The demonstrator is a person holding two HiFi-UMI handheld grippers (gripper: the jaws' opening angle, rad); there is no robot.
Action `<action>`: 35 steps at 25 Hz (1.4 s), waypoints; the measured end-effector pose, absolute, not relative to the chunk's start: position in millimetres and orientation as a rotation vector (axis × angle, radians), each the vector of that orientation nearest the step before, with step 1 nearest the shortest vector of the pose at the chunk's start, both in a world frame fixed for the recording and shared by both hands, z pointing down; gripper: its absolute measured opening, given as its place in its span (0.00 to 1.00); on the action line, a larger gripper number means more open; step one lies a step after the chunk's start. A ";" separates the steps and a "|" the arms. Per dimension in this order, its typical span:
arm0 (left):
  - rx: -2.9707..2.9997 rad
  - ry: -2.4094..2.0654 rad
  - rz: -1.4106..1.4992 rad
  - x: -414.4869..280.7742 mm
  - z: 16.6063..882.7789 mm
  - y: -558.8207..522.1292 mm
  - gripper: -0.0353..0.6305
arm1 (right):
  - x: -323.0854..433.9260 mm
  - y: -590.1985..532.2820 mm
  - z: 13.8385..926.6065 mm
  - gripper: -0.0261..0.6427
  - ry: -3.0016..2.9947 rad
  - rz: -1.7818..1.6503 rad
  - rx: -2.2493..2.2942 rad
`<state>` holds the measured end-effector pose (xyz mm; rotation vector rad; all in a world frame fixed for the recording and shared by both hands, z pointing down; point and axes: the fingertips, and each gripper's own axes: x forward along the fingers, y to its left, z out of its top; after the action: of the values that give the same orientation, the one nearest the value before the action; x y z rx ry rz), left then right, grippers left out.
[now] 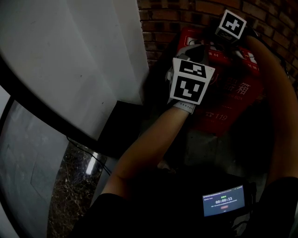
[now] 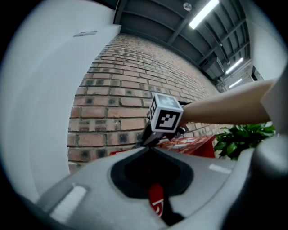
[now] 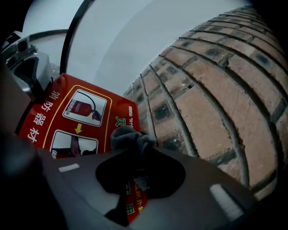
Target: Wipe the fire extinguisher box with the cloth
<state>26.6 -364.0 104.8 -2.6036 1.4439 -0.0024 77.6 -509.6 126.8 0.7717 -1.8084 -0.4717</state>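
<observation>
We are clamping the jaws of the right gripper (image 3: 135, 152) on the cloth (image 3: 129, 138), and a grey bunch of it is bulging out just past the tips. That bunch is lying against the printed face of the red fire extinguisher box (image 3: 67, 117), at the edge of the box nearest the brick wall (image 3: 211, 90). More of the red face is showing below and behind the fingers, through the gap between them.

We are holding the left gripper (image 2: 148, 149) with its jaws meeting at the tips, and we are seeing nothing caught between them. A sliver of the box is showing red through the opening behind those tips, so the box is sitting close under them. Just beyond the left fingers the right gripper is hovering over the top of the box, with the cloth on its far side, apart from the left fingers.

Farther out, a green plant (image 2: 240, 140) is standing to the right of the left fingers, past the box. A white pillar (image 1: 93, 56) is rising to their left, beside the brick. Strip lights (image 2: 204, 13) are glowing high above, and a small lit screen (image 1: 223, 201) is sitting well behind both grippers, close to our body.
</observation>
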 end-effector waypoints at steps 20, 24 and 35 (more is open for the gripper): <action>-2.616 1.489 -0.052 22.4 113.4 -332.8 0.05 | 57.2 -412.8 140.5 0.11 -1.882 -0.424 0.561; -2.621 1.473 -0.049 25.5 104.6 -316.3 0.05 | 57.4 -393.6 138.4 0.11 -1.875 -0.446 0.535; -2.647 1.431 -0.060 41.4 100.3 -286.0 0.05 | 59.8 -341.9 136.3 0.12 -1.835 -0.450 0.464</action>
<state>41.4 -286.0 100.3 -2.6474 1.4309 -0.0600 59.8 -341.9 136.3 0.4645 -1.8355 -0.4499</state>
